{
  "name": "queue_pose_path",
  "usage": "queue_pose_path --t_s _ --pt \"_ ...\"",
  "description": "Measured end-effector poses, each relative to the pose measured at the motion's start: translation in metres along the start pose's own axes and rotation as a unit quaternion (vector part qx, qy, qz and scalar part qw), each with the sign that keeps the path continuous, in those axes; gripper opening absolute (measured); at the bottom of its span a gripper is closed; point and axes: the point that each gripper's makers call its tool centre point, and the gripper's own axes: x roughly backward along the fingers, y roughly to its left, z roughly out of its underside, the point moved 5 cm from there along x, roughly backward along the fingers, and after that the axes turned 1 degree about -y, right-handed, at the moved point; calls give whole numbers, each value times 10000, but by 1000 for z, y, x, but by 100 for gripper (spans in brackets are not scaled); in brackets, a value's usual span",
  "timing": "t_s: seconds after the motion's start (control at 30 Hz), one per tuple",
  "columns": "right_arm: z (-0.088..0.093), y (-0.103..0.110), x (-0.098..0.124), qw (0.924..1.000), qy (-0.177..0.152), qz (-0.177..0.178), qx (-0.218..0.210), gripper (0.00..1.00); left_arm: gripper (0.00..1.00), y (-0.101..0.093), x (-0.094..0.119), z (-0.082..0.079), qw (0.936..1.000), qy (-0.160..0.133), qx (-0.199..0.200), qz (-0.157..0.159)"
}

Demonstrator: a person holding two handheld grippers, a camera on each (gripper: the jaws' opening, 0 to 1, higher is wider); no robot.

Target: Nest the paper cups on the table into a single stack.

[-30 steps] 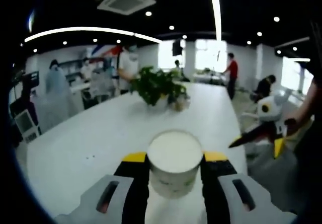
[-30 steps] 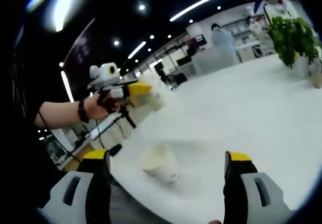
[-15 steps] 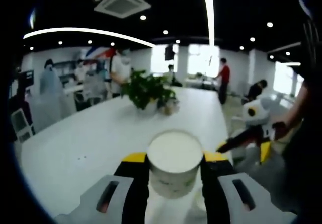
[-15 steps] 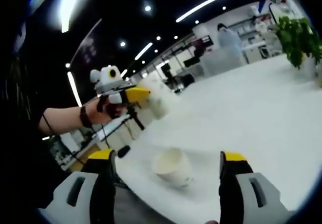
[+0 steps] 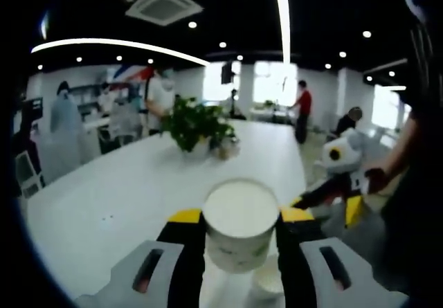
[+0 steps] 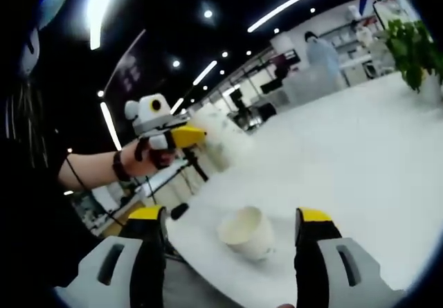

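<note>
Behind you runs a long white table (image 5: 124, 197) with a leafy potted plant (image 5: 197, 124) at 12 o'clock. Your left gripper (image 5: 240, 228) clamps a thin white paper cup (image 5: 240, 225); it likely crushes easily, so squeeze lightly below the rim. Your right gripper (image 6: 228, 228) stands wide, a second white paper cup (image 6: 248, 233) upright on the table between its jaws.

White paper cups (image 5: 240, 225) on a white table (image 5: 124, 204); yellow-tipped black claws; green plant (image 5: 197, 123).

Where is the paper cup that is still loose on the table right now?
In the right gripper view the loose paper cup stands mouth-up near the white table's edge, between and just beyond the right hand-held gripper's open jaws.
</note>
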Motion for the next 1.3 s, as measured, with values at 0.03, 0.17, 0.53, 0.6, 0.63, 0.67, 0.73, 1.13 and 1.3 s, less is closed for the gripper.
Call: queue_pose_path --t_s 0.03,0.17,0.53,0.6,0.63,0.67,0.73,1.13,1.3 --pt "0 1 0 10000 -1 -21 -12 72 38 0 1 0 10000 -9 -58 -23" --pt "-1 3 -3 9999 11 -127 -33 70 38 -1 2 0 10000 -21 0 -34" --pt "-6 14 -14 9994 -54 -353 -34 65 38 -6 9 -7 9999 -83 -87 15" --pt "-5 15 -15 9992 -44 -384 -31 64 38 -8 10 -8 9999 -98 -112 44" --pt "-4 16 -16 9992 -39 -396 -30 63 38 -8 10 -9 9999 -107 -110 57" --pt "-4 17 -16 9991 -38 -415 -34 63 38 -9 11 -10 9999 -110 -111 64" --pt "-5 19 -17 9990 -63 -449 -47 62 38 -9 12 -12 9998 -128 -130 87" --pt "-15 25 -25 9973 -321 -655 -67 48 38 -18 10 -17 9991 -215 -8 369" --pt "-22 24 -30 9962 -450 -733 -129 43 38 -25 9 -17 9987 -187 36 482"
